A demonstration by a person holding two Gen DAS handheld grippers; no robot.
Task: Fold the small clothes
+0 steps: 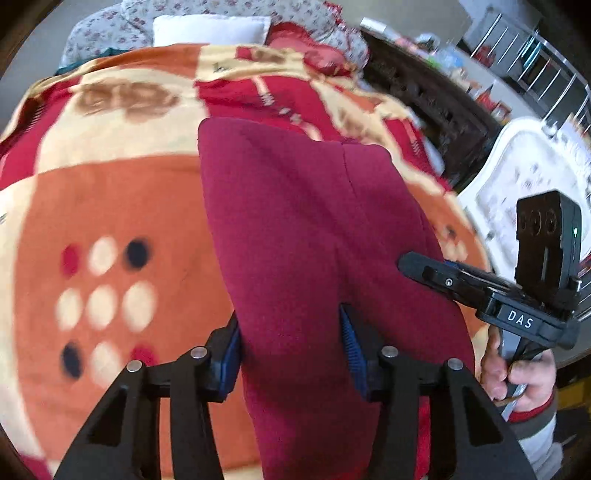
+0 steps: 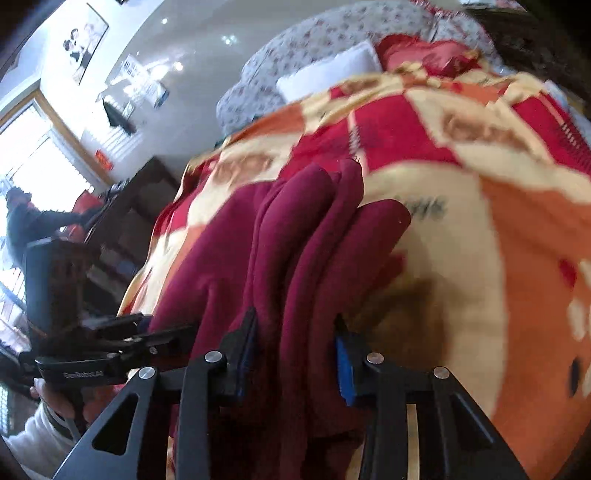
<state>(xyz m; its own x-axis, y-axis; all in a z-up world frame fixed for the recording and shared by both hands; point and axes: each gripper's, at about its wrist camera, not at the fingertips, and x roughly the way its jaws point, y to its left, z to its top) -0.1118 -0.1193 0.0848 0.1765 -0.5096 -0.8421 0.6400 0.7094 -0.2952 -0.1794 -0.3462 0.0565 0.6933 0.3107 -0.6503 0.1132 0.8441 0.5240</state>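
We see our right claw (image 2: 295,354) closed on a bunched fold of the maroon garment (image 2: 295,236), blue pads pressing either side. The cloth lies on a patterned orange, red and cream blanket (image 2: 480,221). Our left claw (image 2: 140,332) sits at the garment's left edge.

A bed under an orange, red and cream blanket (image 1: 110,192) carries the maroon garment (image 1: 314,229).

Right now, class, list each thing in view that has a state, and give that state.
Maroon garment: bunched in folds, spread over the blanket, gripped at its near edge by both tongs.
Left tongs: shut on the garment.
Right tongs: shut on the garment's folds.
Patterned blanket: laid out under the garment.
White pillow: lying beyond the blanket.
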